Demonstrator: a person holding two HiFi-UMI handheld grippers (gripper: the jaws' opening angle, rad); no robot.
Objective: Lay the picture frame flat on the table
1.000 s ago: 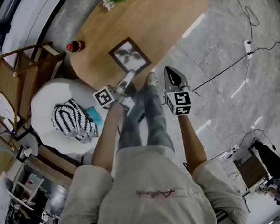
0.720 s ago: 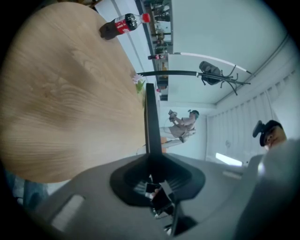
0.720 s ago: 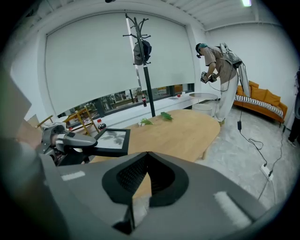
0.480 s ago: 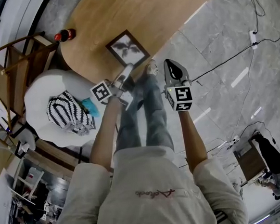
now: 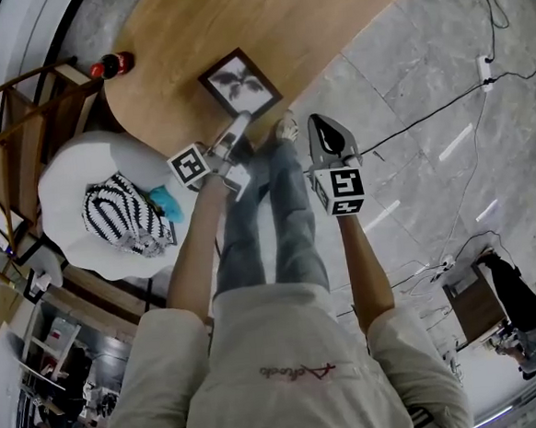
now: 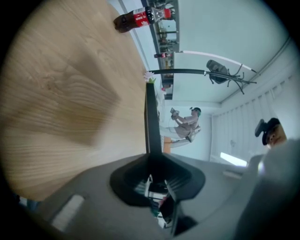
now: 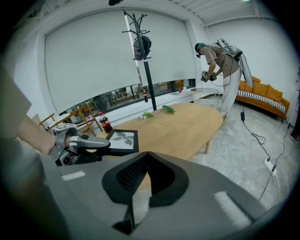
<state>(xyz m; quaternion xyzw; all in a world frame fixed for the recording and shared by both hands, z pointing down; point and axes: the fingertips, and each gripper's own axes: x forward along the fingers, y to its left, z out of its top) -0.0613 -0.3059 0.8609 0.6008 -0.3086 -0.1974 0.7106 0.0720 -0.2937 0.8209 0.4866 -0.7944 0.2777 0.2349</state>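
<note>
The frame is being held on the wooden tabletop, close to the edge nearest the person, with its leaf print facing up. Its long axis is being kept roughly square to that near edge, one short end pointing toward the person and the other toward the middle of the tabletop. The near short end is being gripped by the left claw, whose jaws are closed on the frame's rim. In the left gripper view the frame is being seen edge-on as a thin dark bar, with a soft shadow on the wood beside it. Whether it is lying fully flat cannot be told. The right claw is being held off the tabletop above the grey floor, its jaws together and empty. A bottle is standing near the tabletop's left edge, well apart from the frame.
</note>
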